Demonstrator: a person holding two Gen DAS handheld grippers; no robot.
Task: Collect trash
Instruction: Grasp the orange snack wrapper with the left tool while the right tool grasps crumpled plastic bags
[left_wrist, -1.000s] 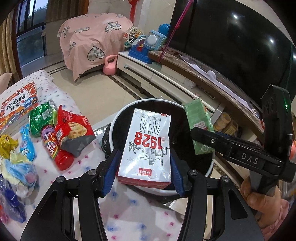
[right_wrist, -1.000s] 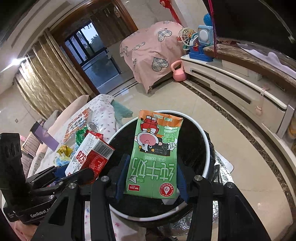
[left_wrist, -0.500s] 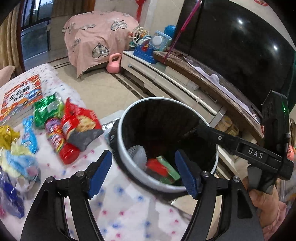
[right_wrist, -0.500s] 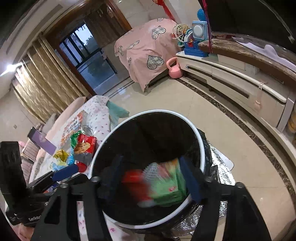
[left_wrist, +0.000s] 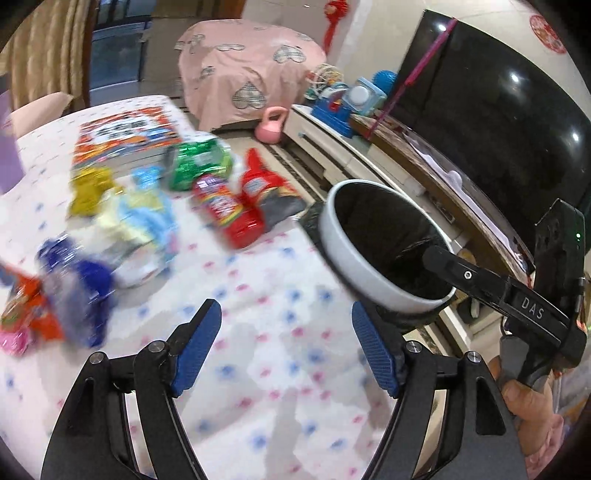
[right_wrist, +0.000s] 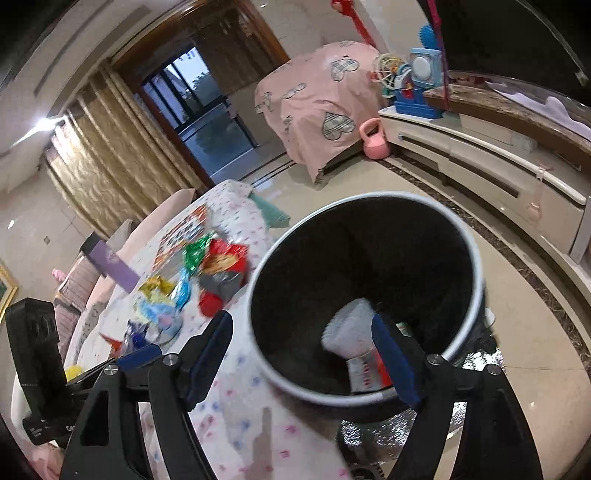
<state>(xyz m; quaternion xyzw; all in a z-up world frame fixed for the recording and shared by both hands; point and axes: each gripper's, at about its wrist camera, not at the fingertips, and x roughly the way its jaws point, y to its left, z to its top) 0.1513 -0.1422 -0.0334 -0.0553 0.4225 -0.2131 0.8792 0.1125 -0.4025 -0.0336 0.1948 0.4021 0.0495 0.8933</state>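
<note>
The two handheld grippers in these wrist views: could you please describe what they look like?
The left gripper and the right gripper share one build: black angular linkage arms with silver pivot screws and blue ribbed finger pads. Seen from the left wrist camera, the right gripper's black body carries white "DAS" lettering and a small green light. The hand holding it shows a pink cuff.

The bin (right_wrist: 476, 266) was black inside with a white rim; the bench cloth (left_wrist: 280, 325) was white, dotted pink and blue; the wrappers (left_wrist: 229, 206) were red, green, yellow and blue; each tool's pads (left_wrist: 373, 347) were blue
</note>
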